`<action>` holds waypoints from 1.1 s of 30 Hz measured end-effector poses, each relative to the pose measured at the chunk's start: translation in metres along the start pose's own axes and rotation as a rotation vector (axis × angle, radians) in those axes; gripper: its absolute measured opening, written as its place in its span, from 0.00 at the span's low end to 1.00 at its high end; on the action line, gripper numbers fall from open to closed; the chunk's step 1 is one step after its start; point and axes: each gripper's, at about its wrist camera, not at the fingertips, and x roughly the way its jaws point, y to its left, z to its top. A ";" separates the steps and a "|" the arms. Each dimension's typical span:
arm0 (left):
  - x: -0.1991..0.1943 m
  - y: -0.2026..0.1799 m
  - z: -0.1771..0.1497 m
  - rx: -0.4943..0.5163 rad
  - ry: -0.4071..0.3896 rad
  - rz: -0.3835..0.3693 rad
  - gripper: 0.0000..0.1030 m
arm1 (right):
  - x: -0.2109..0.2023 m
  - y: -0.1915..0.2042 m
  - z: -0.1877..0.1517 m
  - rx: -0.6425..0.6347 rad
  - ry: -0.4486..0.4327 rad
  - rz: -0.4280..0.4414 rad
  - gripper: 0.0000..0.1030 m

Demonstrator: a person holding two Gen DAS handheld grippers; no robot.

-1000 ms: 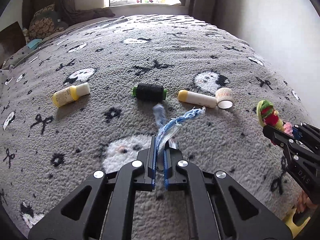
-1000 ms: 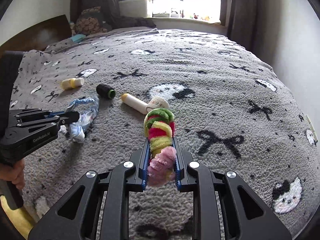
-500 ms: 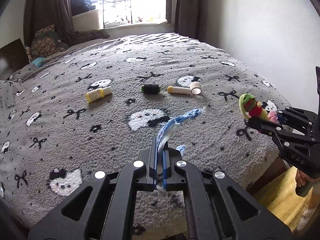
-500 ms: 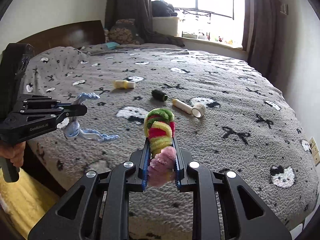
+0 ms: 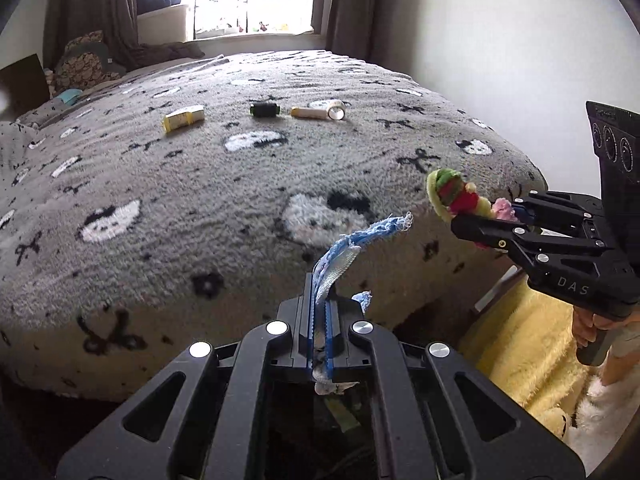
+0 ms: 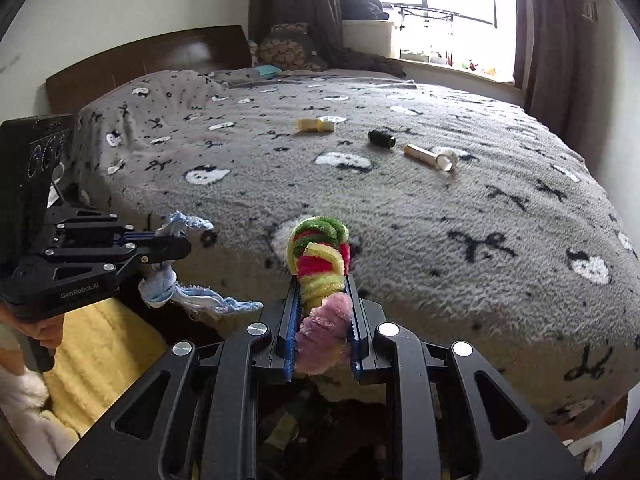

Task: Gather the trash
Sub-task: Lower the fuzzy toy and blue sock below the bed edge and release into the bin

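Left gripper (image 5: 318, 320) clamps a blue rag (image 5: 340, 252); right gripper (image 6: 322, 320) clamps fuzzy wire (image 6: 320, 256). Four far items remain on the bed (image 6: 440, 240), uncollected.

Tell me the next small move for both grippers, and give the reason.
Probably lower both a little and open the jaws. The left gripper is shut on the blue rag, the right gripper on the fuzzy bundle, and both hang past the bed edge, above a dark space that seems to hold scraps, though it is too dim to confirm.
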 end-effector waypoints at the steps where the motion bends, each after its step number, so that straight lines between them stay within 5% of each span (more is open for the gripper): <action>1: 0.002 -0.002 -0.009 -0.006 0.013 -0.014 0.02 | 0.002 0.003 -0.008 0.007 0.016 0.011 0.21; 22: 0.132 0.006 -0.131 -0.153 0.440 -0.082 0.02 | 0.097 -0.001 -0.117 0.216 0.421 0.105 0.21; 33: 0.167 0.008 -0.150 -0.174 0.536 -0.087 0.04 | 0.130 -0.004 -0.141 0.300 0.526 0.096 0.23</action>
